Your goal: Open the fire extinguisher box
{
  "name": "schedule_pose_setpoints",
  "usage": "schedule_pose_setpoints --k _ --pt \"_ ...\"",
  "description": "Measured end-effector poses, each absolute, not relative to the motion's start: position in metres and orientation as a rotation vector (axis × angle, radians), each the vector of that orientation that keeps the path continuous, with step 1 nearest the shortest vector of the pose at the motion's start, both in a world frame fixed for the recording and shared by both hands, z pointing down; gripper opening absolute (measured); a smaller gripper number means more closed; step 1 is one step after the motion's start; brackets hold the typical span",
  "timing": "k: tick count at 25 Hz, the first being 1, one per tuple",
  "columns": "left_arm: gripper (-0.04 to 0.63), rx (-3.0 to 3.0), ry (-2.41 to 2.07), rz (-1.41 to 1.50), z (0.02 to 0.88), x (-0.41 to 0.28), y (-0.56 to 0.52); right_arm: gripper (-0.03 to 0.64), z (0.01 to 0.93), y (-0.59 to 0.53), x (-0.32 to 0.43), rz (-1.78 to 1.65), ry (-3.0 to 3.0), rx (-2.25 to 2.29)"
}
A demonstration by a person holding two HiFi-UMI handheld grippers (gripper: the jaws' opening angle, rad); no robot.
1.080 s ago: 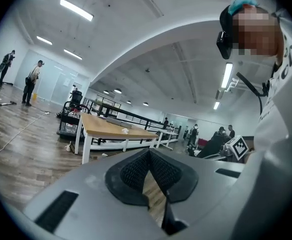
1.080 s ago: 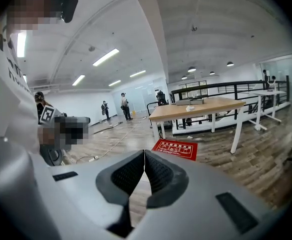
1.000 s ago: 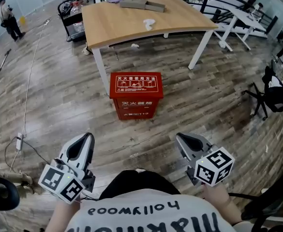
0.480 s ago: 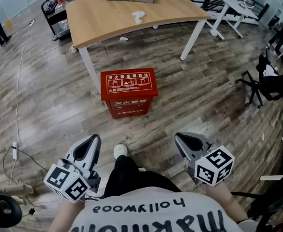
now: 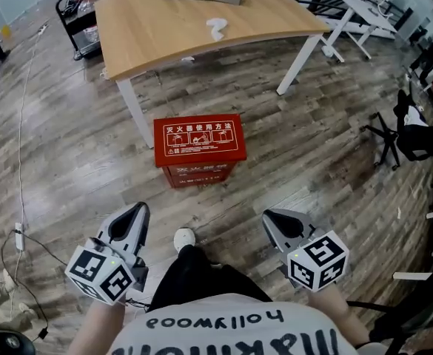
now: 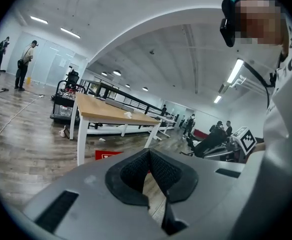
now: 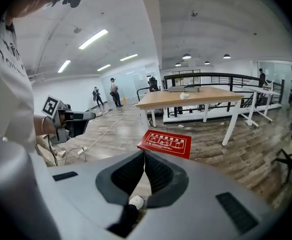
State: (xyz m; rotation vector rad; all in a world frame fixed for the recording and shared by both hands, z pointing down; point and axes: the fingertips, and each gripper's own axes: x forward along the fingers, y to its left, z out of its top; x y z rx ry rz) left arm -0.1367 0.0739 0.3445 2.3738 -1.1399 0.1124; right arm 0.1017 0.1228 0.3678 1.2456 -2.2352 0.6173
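1. The red, square-lidded metal fire extinguisher box with white printing on top stands on the wood-plank floor. It is ahead of both grippers, roughly midway between their lines and well apart from either.
2. Its lid lies flat and closed, so by the look of it none of the opening is done. The approach, a hold on the lid and the lift are all left.
3. The left gripper is clenched on nothing, its grey jaws pressed together with only floor showing past them. The right gripper is likewise clenched and empty.
4. The lid's near edge, the one facing the grippers, looks to stand slightly proud of the front panel and seems the likeliest place to catch. I cannot tell which side carries the hinge.
5. Between the grippers and the box the floor is bare apart from the person's white shoe, just ahead between the two grippers.
6. Beyond the box, a white leg of the large wooden table stands near its far left corner. A lid swinging back could come close to it.
7. A black office chair sits well off beyond the right gripper's outer side. A thin cable trails along the floor on the left gripper's outer side. Neither crowds the path forward.
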Motion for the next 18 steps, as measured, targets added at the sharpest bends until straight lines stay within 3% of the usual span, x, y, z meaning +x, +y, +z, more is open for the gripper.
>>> schedule_pose_setpoints --k 18 --pt "0.005 2.717 -0.889 0.388 0.383 -0.149 -0.024 0.011 0.394 -0.017 0.075 0.74 -2.231 1.433"
